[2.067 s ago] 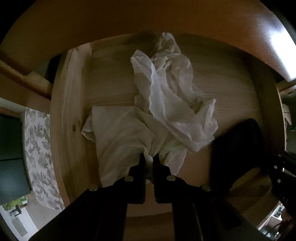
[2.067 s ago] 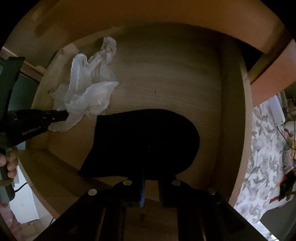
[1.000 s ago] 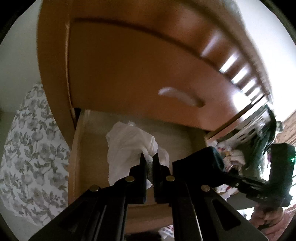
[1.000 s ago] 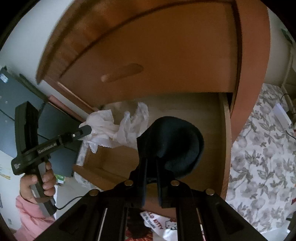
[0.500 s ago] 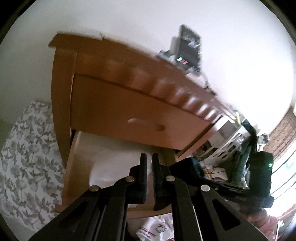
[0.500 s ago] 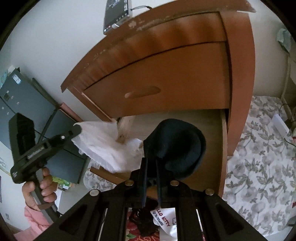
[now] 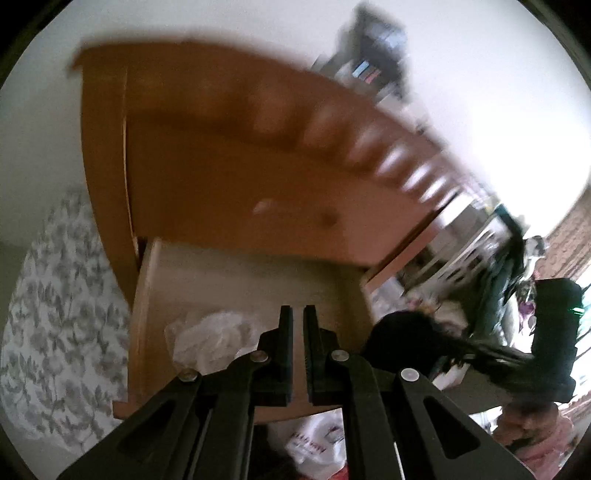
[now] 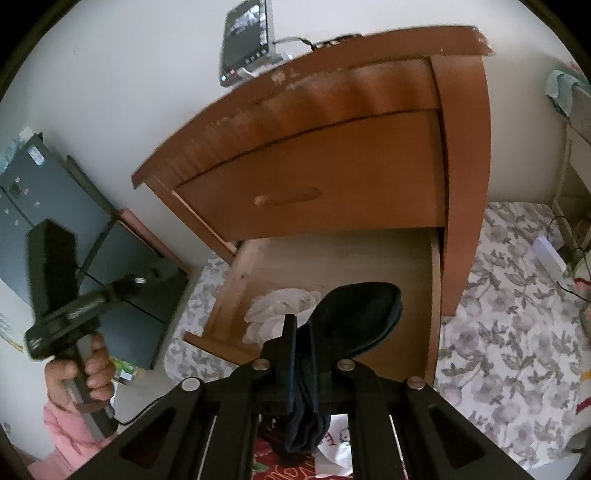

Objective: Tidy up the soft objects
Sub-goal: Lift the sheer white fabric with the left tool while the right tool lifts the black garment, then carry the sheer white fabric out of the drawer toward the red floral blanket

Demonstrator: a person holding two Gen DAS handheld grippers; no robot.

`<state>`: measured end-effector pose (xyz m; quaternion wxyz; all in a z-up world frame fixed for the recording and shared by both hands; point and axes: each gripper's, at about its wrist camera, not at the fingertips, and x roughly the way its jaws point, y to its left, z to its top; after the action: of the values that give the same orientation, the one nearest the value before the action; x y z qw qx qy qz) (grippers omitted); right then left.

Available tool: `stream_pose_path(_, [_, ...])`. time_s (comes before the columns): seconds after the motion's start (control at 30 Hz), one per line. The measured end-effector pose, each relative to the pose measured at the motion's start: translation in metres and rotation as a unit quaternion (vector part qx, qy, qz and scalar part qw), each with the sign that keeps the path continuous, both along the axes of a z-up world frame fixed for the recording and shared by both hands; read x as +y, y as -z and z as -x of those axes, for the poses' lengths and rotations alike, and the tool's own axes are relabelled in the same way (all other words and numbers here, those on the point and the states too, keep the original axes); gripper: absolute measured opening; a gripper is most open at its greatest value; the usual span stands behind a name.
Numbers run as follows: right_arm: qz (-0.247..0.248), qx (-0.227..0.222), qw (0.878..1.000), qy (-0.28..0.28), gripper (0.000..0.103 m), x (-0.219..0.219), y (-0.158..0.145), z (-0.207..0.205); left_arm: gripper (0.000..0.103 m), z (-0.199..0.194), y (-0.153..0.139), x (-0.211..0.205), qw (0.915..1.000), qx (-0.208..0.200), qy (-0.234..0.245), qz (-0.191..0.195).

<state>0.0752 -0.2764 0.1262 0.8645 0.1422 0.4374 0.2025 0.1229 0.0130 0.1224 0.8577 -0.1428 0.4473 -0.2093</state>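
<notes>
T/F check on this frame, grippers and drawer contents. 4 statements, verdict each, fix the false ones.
1. The right gripper is clamped on the dark cloth. True.
2. The left gripper holds the white cloth. False: its jaws are shut on nothing, and the cloth lies in the open drawer.
3. The upper drawer is pulled out. False: it is closed; only the lower one is open.
4. A screen device stands on the nightstand top. True.

Worn brown wooden nightstand (image 8: 332, 122) with chipped top edge; pale raw-wood drawer (image 8: 369, 258); thin crinkly white cloth (image 8: 273, 310); matt dark knit beanie (image 8: 354, 317); matt black plastic fingers (image 7: 286, 332).
</notes>
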Motion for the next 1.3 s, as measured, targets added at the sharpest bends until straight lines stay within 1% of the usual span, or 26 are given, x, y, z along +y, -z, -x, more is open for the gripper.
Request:
stream_pose_path(0.03, [0.003,0.004,1.0,-0.001,0.007,0.001,0.003,-0.002,0.008,-0.009,0.012,-0.002,0.9996,0.022,0.003,-0.016])
stream_pose_path(0.07, [0.004,0.007,1.0,-0.001,0.007,0.001,0.005,-0.003,0.017,-0.019,0.025,-0.004,0.9984,0.044,0.001,-0.035])
stream_pose_path(0.1, [0.006,0.009,1.0,0.0,0.007,0.001,0.007,-0.004,0.031,-0.025,0.035,-0.006,0.9968,0.061,-0.002,-0.051])
stream_pose_path(0.13, [0.007,0.011,1.0,0.001,0.007,0.001,0.008,-0.006,0.037,-0.032,0.046,-0.008,0.9946,0.082,-0.001,-0.063])
stream_pose_path(0.17, [0.006,0.013,1.0,0.002,0.007,0.001,0.01,-0.007,0.043,-0.038,0.058,-0.01,0.9925,0.101,0.002,-0.068])
stream_pose_path(0.2, [0.006,0.014,1.0,0.004,0.007,0.0,0.011,-0.008,0.043,-0.044,0.068,-0.012,0.9903,0.12,0.007,-0.069])
stream_pose_path(0.23, [0.006,0.015,1.0,0.005,0.007,-0.001,0.011,-0.008,0.045,-0.046,0.073,-0.015,0.9889,0.13,0.011,-0.072])
stream_pose_path(0.27, [0.008,0.015,1.0,0.005,0.007,-0.002,0.011,-0.009,0.051,-0.05,0.081,-0.019,0.9862,0.143,0.017,-0.082])
stream_pose_path(0.3, [0.009,0.015,1.0,0.006,0.007,-0.002,0.011,-0.01,0.054,-0.053,0.089,-0.026,0.9833,0.153,0.024,-0.096])
stream_pose_path(0.4, [0.012,0.015,1.0,0.007,0.007,-0.002,0.011,-0.011,0.055,-0.06,0.105,-0.042,0.9751,0.174,0.042,-0.131])
stream_pose_path(0.47, [0.013,0.016,1.0,0.007,0.007,-0.002,0.011,-0.012,0.055,-0.063,0.118,-0.051,0.9672,0.195,0.046,-0.156])
stream_pose_path(0.53, [0.013,0.017,1.0,0.007,0.007,-0.002,0.011,-0.013,0.055,-0.066,0.127,-0.057,0.9619,0.201,0.047,-0.179])
stream_pose_path(0.57, [0.013,0.018,1.0,0.007,0.007,-0.002,0.011,-0.013,0.055,-0.066,0.13,-0.059,0.9604,0.202,0.048,-0.186])
stream_pose_path(0.63, [0.013,0.018,1.0,0.008,0.007,-0.003,0.012,-0.014,0.051,-0.068,0.136,-0.063,0.9575,0.207,0.051,-0.194])
stream_pose_path(0.67, [0.013,0.019,1.0,0.009,0.007,-0.003,0.012,-0.015,0.04,-0.068,0.139,-0.064,0.9568,0.212,0.051,-0.192])
stream_pose_path(0.7, [0.013,0.02,1.0,0.01,0.007,-0.003,0.012,-0.016,0.026,-0.069,0.141,-0.064,0.9565,0.216,0.051,-0.189])
stream_pose_path(0.73, [0.012,0.02,1.0,0.01,0.007,-0.003,0.012,-0.017,0.02,-0.069,0.144,-0.064,0.9566,0.22,0.051,-0.184])
stream_pose_path(0.77, [0.012,0.02,1.0,0.01,0.007,-0.004,0.013,-0.017,0.012,-0.068,0.146,-0.064,0.9569,0.222,0.053,-0.18])
stream_pose_path(0.83, [0.011,0.021,1.0,0.01,0.007,-0.004,0.013,-0.017,0.009,-0.069,0.147,-0.063,0.9578,0.219,0.056,-0.178])
stream_pose_path(0.87, [0.011,0.021,1.0,0.01,0.007,-0.003,0.014,-0.017,0.007,-0.068,0.147,-0.062,0.9597,0.217,0.055,-0.17])
stream_pose_path(1.0, [0.01,0.021,1.0,0.011,0.007,-0.004,0.013,-0.017,0.004,-0.06,0.136,-0.045,0.9747,0.198,0.042,-0.094])
stream_pose_path(1.07, [0.009,0.02,1.0,0.012,0.007,-0.005,0.013,-0.017,0.004,-0.057,0.127,-0.041,0.9794,0.187,0.037,-0.067])
stream_pose_path(1.17, [0.007,0.019,1.0,0.014,0.007,-0.005,0.012,-0.016,0.004,-0.047,0.115,-0.032,0.9853,0.166,0.031,-0.025])
stream_pose_path(1.3, [0.007,0.018,1.0,0.014,0.007,-0.006,0.01,-0.014,0.004,-0.033,0.095,-0.014,0.9899,0.136,0.021,0.034])
